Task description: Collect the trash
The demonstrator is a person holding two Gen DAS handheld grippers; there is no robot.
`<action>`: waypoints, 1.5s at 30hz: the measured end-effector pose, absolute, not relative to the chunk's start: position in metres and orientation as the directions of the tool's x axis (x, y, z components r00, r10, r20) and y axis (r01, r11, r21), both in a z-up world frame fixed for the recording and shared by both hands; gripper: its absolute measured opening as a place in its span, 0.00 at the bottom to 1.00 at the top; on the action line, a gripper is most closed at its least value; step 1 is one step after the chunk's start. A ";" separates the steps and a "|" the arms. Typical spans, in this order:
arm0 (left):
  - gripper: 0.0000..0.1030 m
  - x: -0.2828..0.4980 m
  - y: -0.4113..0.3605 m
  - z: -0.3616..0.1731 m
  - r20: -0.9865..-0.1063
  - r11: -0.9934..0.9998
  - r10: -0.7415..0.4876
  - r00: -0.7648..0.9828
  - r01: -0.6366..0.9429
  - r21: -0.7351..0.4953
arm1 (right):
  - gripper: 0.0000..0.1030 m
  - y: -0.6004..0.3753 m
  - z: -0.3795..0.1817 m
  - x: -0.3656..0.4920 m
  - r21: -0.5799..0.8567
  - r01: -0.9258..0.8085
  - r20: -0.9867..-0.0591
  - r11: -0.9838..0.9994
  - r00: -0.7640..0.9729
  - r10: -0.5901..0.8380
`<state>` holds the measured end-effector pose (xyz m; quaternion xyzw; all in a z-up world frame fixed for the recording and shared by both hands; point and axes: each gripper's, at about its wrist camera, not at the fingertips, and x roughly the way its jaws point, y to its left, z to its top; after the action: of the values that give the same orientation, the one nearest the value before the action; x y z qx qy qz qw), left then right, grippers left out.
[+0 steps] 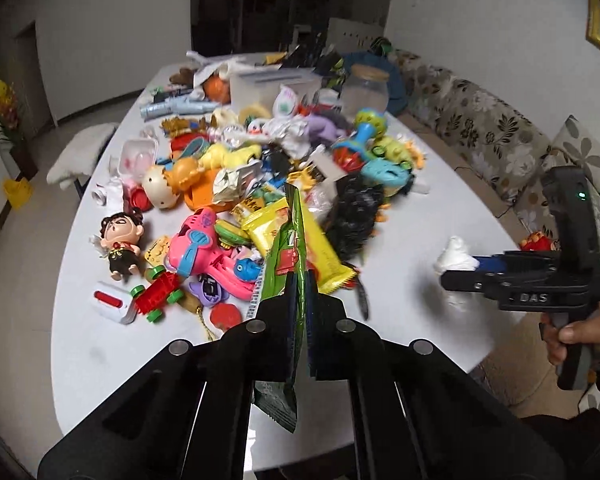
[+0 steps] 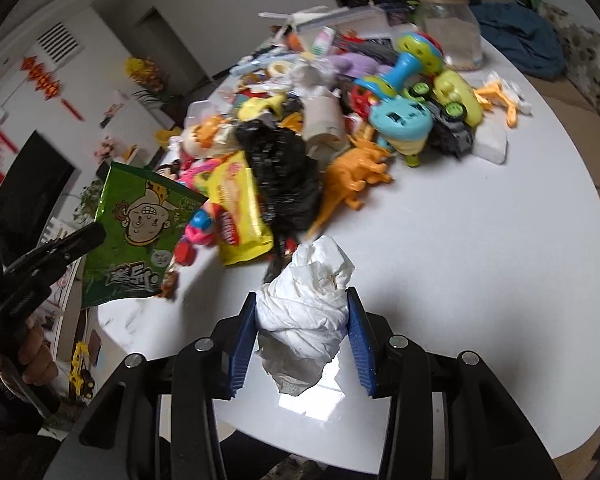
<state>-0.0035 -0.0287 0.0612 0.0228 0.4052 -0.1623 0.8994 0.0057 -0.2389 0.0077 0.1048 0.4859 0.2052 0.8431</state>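
Note:
My left gripper (image 1: pixel 300 284) is shut on a green snack wrapper (image 1: pixel 290 248), held edge-on above the near part of the white table (image 1: pixel 412 216). The wrapper also shows in the right wrist view (image 2: pixel 140 236), with a cartoon face. My right gripper (image 2: pixel 302 304) is shut on a crumpled white tissue (image 2: pixel 308 308) above the table; the tissue also shows in the left wrist view (image 1: pixel 456 258) at the right gripper's (image 1: pixel 460 276) tip. A yellow snack bag (image 2: pixel 238 208) and a black plastic bag (image 2: pixel 284 176) lie at the near edge of the pile.
A big pile of toys covers the table's middle: an orange dinosaur (image 2: pixel 356 172), a pink toy (image 1: pixel 204 252), a doll (image 1: pixel 122 246), a red toy car (image 1: pixel 158 290). A glass jar (image 2: pixel 452 32) and a plastic box (image 1: pixel 268 84) stand at the back. A floral sofa (image 1: pixel 492 128) runs along the right.

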 end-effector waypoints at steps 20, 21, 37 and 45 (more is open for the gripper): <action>0.04 -0.132 -0.081 0.049 -0.811 0.926 -0.255 0.526 0.374 -0.049 | 0.41 -0.266 -0.001 -0.095 0.374 -0.394 -0.805 0.839 0.311 0.505; 0.04 -0.133 -0.080 0.044 -0.816 0.931 -0.247 0.523 0.361 -0.050 | 0.41 -0.264 -0.005 -0.096 0.373 -0.402 -0.810 0.836 0.300 0.505; 0.86 -0.029 0.027 -0.062 -0.851 0.925 -0.378 0.365 0.188 -0.330 | 0.41 -0.227 -0.011 -0.073 0.330 -0.448 -0.834 0.831 0.274 0.479; 0.02 -0.009 -0.004 -0.068 -0.860 0.930 -0.351 0.371 0.249 -0.272 | 0.41 -0.215 -0.008 -0.064 0.325 -0.432 -0.837 0.841 0.282 0.468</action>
<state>-0.0091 -0.0036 -0.0682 -0.0481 0.5308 -0.1813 0.8265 -0.0641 -0.2149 -0.0080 0.0172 0.5292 0.2811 0.8004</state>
